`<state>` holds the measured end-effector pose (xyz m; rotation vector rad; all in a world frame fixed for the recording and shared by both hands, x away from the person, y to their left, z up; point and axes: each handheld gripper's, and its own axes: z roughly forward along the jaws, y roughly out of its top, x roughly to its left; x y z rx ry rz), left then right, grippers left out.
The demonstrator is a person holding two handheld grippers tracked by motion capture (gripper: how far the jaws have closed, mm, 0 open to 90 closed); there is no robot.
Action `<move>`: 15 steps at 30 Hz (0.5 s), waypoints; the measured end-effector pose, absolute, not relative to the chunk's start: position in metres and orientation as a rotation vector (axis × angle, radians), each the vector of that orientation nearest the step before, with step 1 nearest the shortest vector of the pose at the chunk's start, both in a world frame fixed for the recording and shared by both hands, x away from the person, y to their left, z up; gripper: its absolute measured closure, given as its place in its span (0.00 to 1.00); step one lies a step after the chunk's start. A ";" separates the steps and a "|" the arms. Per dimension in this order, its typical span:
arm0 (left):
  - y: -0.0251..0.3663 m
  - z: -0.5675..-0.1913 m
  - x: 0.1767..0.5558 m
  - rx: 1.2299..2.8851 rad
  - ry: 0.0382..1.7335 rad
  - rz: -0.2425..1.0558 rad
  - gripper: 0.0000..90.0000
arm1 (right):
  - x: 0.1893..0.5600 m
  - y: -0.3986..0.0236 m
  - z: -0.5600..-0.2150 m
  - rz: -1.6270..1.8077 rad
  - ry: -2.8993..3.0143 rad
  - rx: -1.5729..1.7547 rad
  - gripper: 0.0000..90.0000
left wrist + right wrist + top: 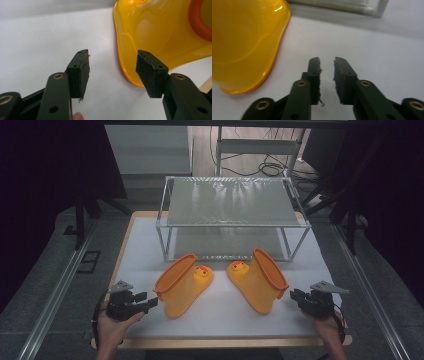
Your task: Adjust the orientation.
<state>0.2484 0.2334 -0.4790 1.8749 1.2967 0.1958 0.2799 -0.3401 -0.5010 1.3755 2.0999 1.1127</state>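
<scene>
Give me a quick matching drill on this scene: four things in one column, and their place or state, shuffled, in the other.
Things:
1. left boot
2. right boot
3. wire shelf
4. right gripper

Place or state:
A. stands at the far side of the table
B. lies close to the left gripper
C. jaws nearly together, nothing between them
D. lies with its duck-face toe pointing left in the high view

Pairs: 1-B, 2-D, 3-A, 4-C

2 yellow duck boots, L (181, 286) & R (258, 281), on their sides, toes inward, on white table.
</scene>
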 end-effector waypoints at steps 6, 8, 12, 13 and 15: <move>0.235 -0.475 0.248 1.855 1.303 0.205 0.50 | 0.280 -0.329 -0.503 1.120 2.198 1.297 0.99; 0.234 -0.475 0.248 1.857 1.300 0.203 0.50 | 0.281 -0.323 -0.503 1.118 2.226 1.268 0.99; 0.233 -0.474 0.250 1.860 1.302 0.201 0.50 | 0.285 -0.307 -0.505 1.113 2.290 1.203 1.00; 0.233 -0.475 0.250 1.860 1.303 0.202 0.50 | 0.285 -0.303 -0.506 1.112 2.313 1.180 1.00; 0.233 -0.475 0.251 1.862 1.303 0.200 0.50 | 0.284 -0.296 -0.507 1.112 2.353 1.128 1.00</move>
